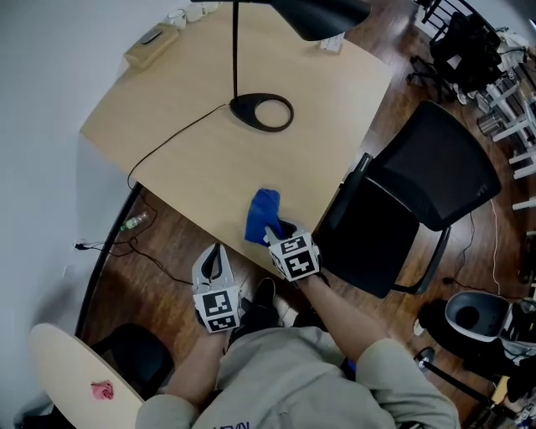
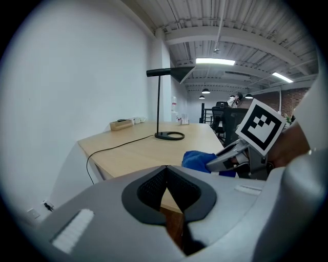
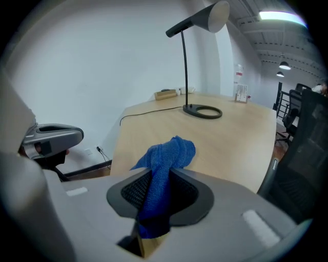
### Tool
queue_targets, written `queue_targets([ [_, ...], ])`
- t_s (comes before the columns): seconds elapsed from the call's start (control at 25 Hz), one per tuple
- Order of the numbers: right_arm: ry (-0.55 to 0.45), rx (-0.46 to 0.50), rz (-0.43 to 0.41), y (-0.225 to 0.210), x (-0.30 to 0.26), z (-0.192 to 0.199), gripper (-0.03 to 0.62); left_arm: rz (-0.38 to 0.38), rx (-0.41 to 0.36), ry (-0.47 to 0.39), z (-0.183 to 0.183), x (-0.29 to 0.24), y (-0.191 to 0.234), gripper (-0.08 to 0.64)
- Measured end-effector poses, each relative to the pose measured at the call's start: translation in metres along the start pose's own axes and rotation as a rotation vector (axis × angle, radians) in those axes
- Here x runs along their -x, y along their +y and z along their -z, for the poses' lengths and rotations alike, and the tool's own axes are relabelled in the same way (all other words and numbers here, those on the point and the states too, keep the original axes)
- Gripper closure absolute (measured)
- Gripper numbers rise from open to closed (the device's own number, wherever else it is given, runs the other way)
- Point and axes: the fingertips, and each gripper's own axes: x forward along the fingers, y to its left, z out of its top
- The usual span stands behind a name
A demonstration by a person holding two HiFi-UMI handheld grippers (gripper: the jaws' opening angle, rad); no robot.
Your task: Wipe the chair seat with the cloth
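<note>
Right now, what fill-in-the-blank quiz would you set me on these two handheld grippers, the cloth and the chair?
1. The right gripper is shut on a crumpled terry cloth whose colour is ____.
2. The left gripper has its jaws together and holds ____.
3. In the head view, the black mesh office chair stands to the ____ of the pale wooden table.

Missing words: blue; nothing; right.

Your lamp head (image 1: pixel 322 12) runs off the head view's top edge. The cloth (image 3: pixel 169 153) loses its lower end between your right gripper's (image 3: pixel 156 187) jaws. Small items (image 1: pixel 180 15) on the table's (image 1: pixel 209 159) far corner: too tiny to name.
</note>
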Motion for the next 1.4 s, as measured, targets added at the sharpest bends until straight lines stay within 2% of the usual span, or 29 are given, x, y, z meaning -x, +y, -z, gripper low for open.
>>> queue_targets([
  [0.36, 0.023, -0.014, 0.014, -0.001, -0.009, 0.006, 0.481, 0.032, -0.001, 0.013, 0.005, -0.006, -0.002, 0.554],
  [0.56, -0.027, -0.021, 0.011, 0.001, 0.018, -0.005, 0.453, 0.093, -0.006, -0.009, -0.011, -0.006, -0.018, 0.554],
  [0.68, -0.094, -0.005, 0.043, 0.002, 0.053, -0.014, 0.454, 0.169, -0.018, -0.044, -0.028, -0.001, -0.037, 0.554],
  [0.8, -0.173, -0.026, 0.096, -0.005, 0.093, -0.02, 0.473, 0.277, -0.019, -0.069, -0.043, 0.005, -0.068, 0.554],
  [1.0, -0.322, -0.054, 0.217, -0.025, 0.178, -0.016, 0.591, 0.424, -0.077, -0.13, -0.074, 0.017, -0.133, 0.554],
  [1.2, -0.436, -0.106, 0.367, -0.041, 0.27, 0.01, 0.591, 0.598, -0.112, -0.167, -0.098, 0.051, -0.205, 0.554],
  [1.4, -0.545, -0.17, 0.536, -0.056, 0.357, 0.039, 0.591, 0.752, -0.182, -0.204, -0.107, 0.092, -0.28, 0.554],
])
